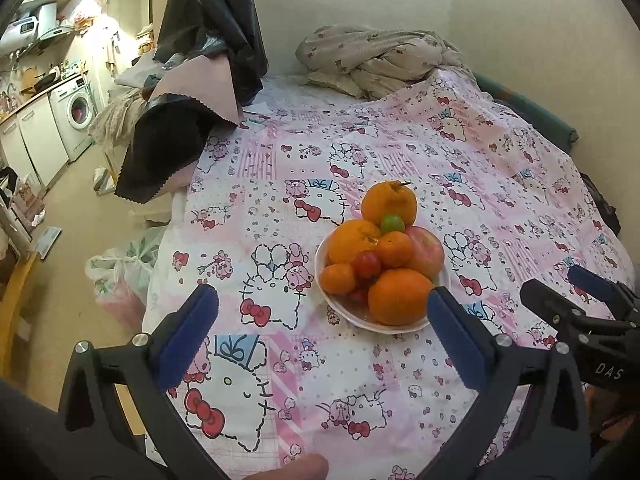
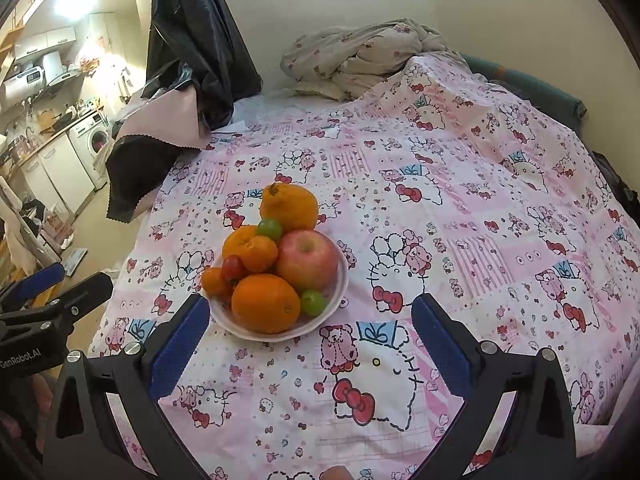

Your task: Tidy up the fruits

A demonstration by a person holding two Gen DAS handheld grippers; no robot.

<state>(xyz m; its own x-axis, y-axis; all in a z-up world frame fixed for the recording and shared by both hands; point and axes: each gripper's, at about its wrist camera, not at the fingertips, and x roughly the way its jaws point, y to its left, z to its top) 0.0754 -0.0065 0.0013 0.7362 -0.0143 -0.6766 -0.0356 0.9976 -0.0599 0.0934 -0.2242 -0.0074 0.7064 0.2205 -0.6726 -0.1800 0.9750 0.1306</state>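
A white bowl (image 1: 322, 268) (image 2: 342, 280) stands on the pink cartoon-print bedspread (image 1: 460, 168) (image 2: 460, 200), piled with fruit: large oranges (image 1: 399, 297) (image 2: 266, 303), small mandarins (image 1: 338, 279), a red apple (image 1: 426, 250) (image 2: 306, 258), green limes (image 1: 392, 224) (image 2: 313, 302) and red cherry tomatoes (image 1: 368, 265) (image 2: 234, 267). A knobbly orange (image 1: 389, 203) (image 2: 289, 206) sits behind the bowl. My left gripper (image 1: 322, 340) is open and empty, just short of the bowl. My right gripper (image 2: 310, 346) is open and empty, near the bowl's right front.
A crumpled blanket (image 1: 376, 58) (image 2: 360, 56) lies at the far end of the bed. Dark and pink fabric (image 1: 180, 136) (image 2: 160, 148) hangs over the left edge. Plastic bags (image 1: 120, 272) sit on the floor at left, with a kitchen and washing machine (image 1: 78, 114) beyond.
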